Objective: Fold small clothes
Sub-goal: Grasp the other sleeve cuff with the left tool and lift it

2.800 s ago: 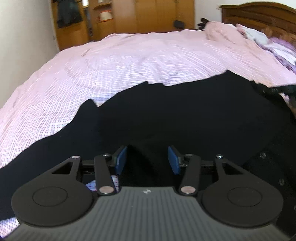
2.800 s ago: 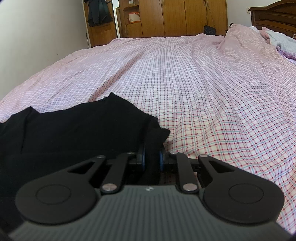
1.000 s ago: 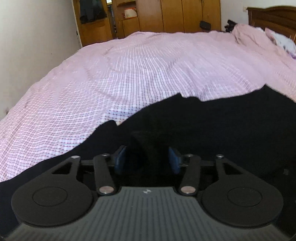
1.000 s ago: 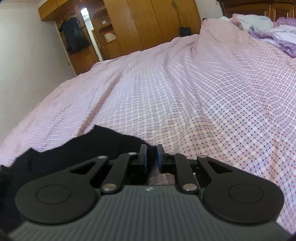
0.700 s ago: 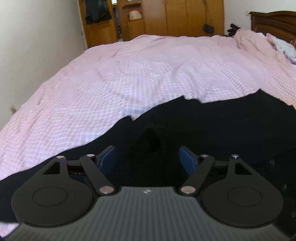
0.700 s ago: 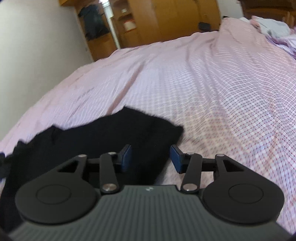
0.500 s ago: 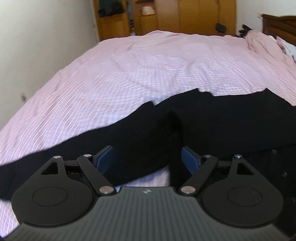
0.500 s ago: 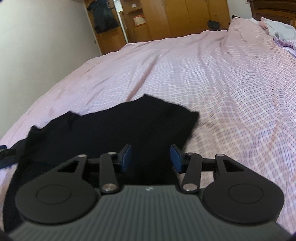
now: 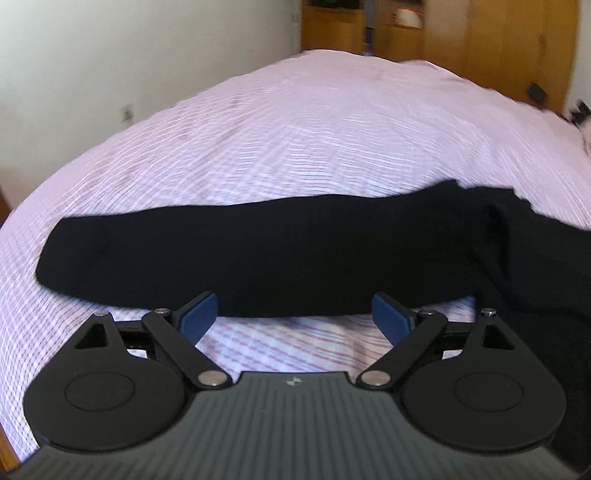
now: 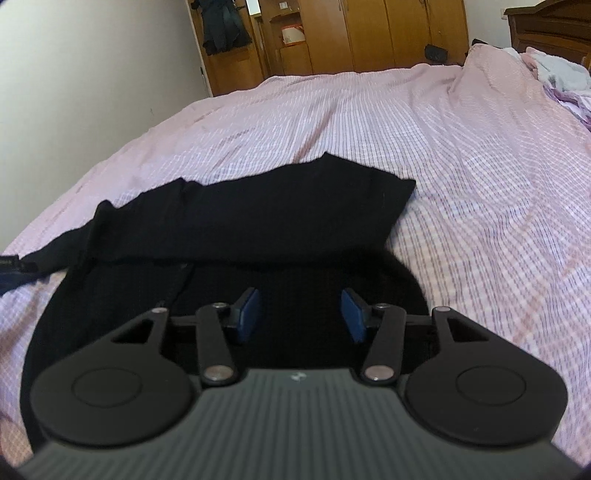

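A black garment (image 9: 258,251) lies flat on the pink checked bed cover (image 9: 295,129), stretched as a long band across the left wrist view. My left gripper (image 9: 293,306) hovers at its near edge; its jaws are opening wide and only bed cover shows between the blue pads (image 9: 197,315). In the right wrist view the black garment (image 10: 258,214) shows a folded-over upper layer with a square corner at the right. My right gripper (image 10: 299,299) stands open above the near part of the cloth, pads (image 10: 247,314) apart and not pressing on it.
Wooden wardrobes (image 10: 369,33) and a hanging dark jacket (image 10: 221,26) stand beyond the bed's far end. A dark headboard (image 10: 546,26) and a pile of pale clothes (image 10: 554,74) are at the right. A white wall (image 10: 92,74) runs along the left.
Both grippers have let go of the black cloth, opened and drawn back. The garment now lies folded on the bed. The left view has swung to the left.
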Tool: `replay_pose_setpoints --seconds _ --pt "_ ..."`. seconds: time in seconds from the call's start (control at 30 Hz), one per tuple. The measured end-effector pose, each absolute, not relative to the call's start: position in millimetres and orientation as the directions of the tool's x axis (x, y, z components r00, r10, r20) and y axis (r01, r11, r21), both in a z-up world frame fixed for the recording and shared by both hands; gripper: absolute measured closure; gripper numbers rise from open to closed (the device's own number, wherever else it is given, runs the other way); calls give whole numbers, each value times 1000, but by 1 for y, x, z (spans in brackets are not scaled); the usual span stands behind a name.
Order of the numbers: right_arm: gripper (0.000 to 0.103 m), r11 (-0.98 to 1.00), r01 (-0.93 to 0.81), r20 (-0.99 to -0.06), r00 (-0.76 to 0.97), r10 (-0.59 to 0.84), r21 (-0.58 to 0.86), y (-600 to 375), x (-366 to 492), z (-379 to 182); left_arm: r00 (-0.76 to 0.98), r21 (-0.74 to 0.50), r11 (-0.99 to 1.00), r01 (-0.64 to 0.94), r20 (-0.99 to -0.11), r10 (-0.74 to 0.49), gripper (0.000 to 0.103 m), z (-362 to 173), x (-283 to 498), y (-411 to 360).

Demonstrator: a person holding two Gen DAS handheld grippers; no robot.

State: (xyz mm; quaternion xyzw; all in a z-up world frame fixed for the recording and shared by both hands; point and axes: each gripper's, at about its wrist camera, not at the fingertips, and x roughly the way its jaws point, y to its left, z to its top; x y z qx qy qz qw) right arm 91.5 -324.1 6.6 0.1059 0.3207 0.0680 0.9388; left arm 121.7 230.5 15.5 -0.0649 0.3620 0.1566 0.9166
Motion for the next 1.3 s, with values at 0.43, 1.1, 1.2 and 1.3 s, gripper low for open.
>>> replay_pose_setpoints --seconds 0.43,1.1,1.2,1.3 --pt "51 956 27 -621 766 167 292 -312 77 -12 709 -305 796 -523 -674 208 7 -11 118 295" --pt "49 958 53 -617 774 140 283 -302 72 -22 852 -317 854 -413 -465 239 94 18 126 298" --pt "49 956 55 -614 777 141 289 -303 71 -22 893 -309 886 -346 -398 210 94 44 122 283" --pt "49 954 54 -611 778 145 294 -305 69 -22 927 -311 912 -266 -340 155 94 69 120 266"
